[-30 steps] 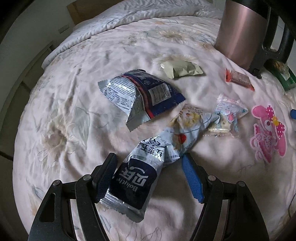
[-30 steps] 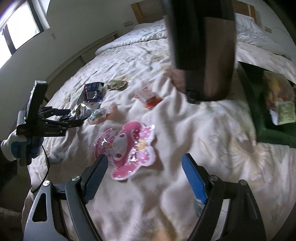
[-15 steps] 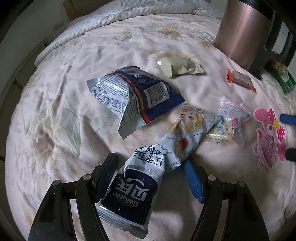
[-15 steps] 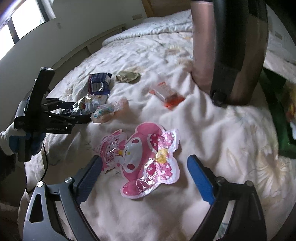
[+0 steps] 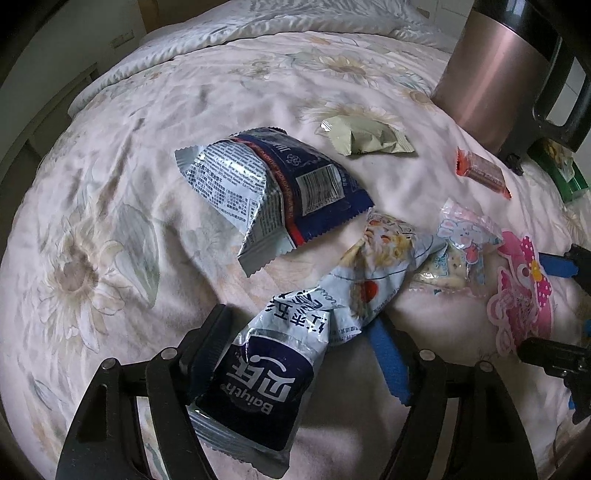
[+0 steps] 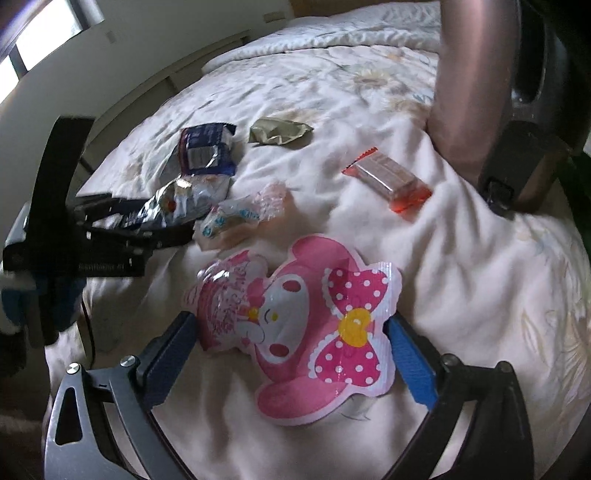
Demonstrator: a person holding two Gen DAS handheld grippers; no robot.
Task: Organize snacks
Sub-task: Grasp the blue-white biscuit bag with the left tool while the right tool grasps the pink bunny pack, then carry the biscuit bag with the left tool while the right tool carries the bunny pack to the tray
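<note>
The left gripper (image 5: 303, 354) stands wide around a blue-and-silver snack bag (image 5: 295, 354) on the floral bedspread (image 5: 110, 221). The right gripper (image 6: 291, 339), jaws wide, straddles a pink character-shaped pouch (image 6: 295, 325) near an orange wafer bar (image 6: 388, 177).

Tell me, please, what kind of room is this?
Most likely a bedroom. The snacks lie on a bed with a floral quilt, a wooden headboard stands behind it, and a window is in the side wall.
</note>
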